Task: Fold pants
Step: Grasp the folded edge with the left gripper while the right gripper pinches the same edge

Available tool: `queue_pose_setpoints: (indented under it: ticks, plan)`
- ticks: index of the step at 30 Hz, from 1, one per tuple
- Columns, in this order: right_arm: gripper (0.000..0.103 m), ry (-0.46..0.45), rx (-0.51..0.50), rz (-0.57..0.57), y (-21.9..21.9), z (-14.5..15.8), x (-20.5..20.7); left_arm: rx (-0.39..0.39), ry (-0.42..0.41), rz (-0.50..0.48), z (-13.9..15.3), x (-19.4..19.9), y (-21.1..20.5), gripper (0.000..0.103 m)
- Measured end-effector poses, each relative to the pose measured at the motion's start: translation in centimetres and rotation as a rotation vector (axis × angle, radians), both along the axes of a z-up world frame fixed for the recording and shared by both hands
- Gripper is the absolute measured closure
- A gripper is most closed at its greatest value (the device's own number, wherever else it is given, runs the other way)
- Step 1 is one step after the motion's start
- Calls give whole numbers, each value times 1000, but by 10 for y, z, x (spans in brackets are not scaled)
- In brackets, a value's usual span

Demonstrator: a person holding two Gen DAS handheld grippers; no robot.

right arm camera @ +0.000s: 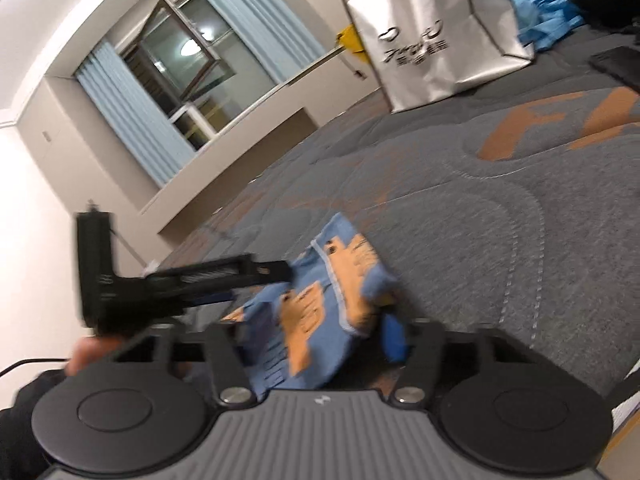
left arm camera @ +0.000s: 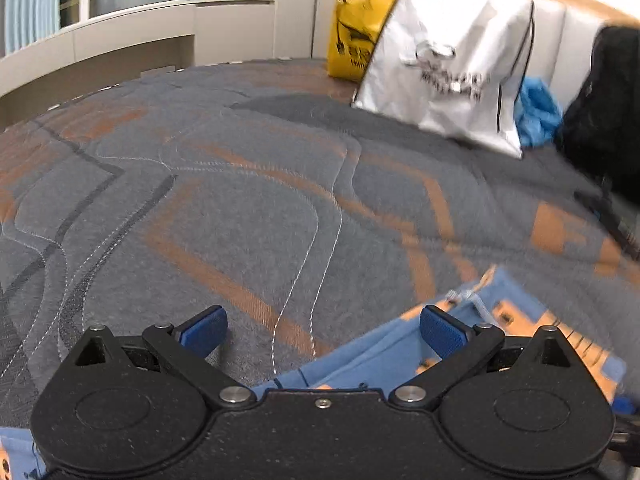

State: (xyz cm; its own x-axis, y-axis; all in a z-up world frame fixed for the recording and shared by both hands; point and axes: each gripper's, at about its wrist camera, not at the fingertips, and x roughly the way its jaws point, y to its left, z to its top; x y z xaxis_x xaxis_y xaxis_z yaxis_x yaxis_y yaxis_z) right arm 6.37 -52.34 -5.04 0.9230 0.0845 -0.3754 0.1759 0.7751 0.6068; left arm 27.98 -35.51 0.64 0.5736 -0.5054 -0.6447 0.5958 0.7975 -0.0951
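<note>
My left gripper [left arm camera: 323, 334] gapes empty over quilted mattress [left arm camera: 240, 200]; my right gripper [right arm camera: 320, 336] spreads wide around bunched blue-and-orange pants [right arm camera: 320, 304].

Even indoor light, fairly bright, with soft shadows only. A ceiling lamp reflects in the dark window [right arm camera: 182, 50]. Both fisheye views bend straight lines strongly toward the edges, with dark corners. Motion blur smears the white bag [left arm camera: 448, 64], the pants [right arm camera: 320, 304] and the left gripper [right arm camera: 280, 270]; the bed cover [left arm camera: 240, 200] blurs toward its right edge.
</note>
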Motion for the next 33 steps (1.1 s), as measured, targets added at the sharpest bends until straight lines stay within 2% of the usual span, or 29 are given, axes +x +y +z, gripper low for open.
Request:
queue_pose_setpoints:
  ticks: [1,2,4,6,8,10,12,15,18,21,24,26,27,28,29,33]
  plan:
    - [73,12,-26,-19,1,0,2,-33,23,-5,5,3,-1,1]
    - [82,25,-67,-32,3,2,3,-80,57,-21,11,2,3,1]
    - [86,28,-184,-37,15,8,2,-165,137,-60,21,2,6,1]
    - [87,17,-384,-28,39,17,-1,-246,245,-104,27,4,9,1]
    - [88,1,-643,-13,72,24,-4,-305,336,-136,31,5,9,1]
    - [89,-8,-842,7,100,25,-5,-331,390,-157,33,5,8,1]
    - [89,-17,-1034,45,128,22,-5,-322,414,-159,32,0,3,1]
    - [89,-21,-1215,82,158,13,-4,-293,418,-147,26,-5,-1,4]
    - [89,-18,-1322,111,174,6,0,-289,452,-147,19,-8,-1,6]
    - [89,-17,-1381,126,184,-1,4,-291,451,-140,17,-11,-1,10]
    - [89,-17,-1398,130,191,-3,6,-270,432,-125,16,-16,-1,28]
    - [89,-16,-1403,123,194,-3,6,-262,413,-95,16,-18,2,54]
    - [89,-17,-1401,118,194,-3,7,-268,412,-77,16,-18,6,63]
    - [90,-18,-1401,111,198,-2,7,-284,418,-67,16,-18,10,78]
    - [90,-19,-1399,108,198,-3,8,-300,424,-59,17,-19,15,89]
    - [90,-63,-1388,108,207,4,1,-342,382,-29,34,-30,45,90]
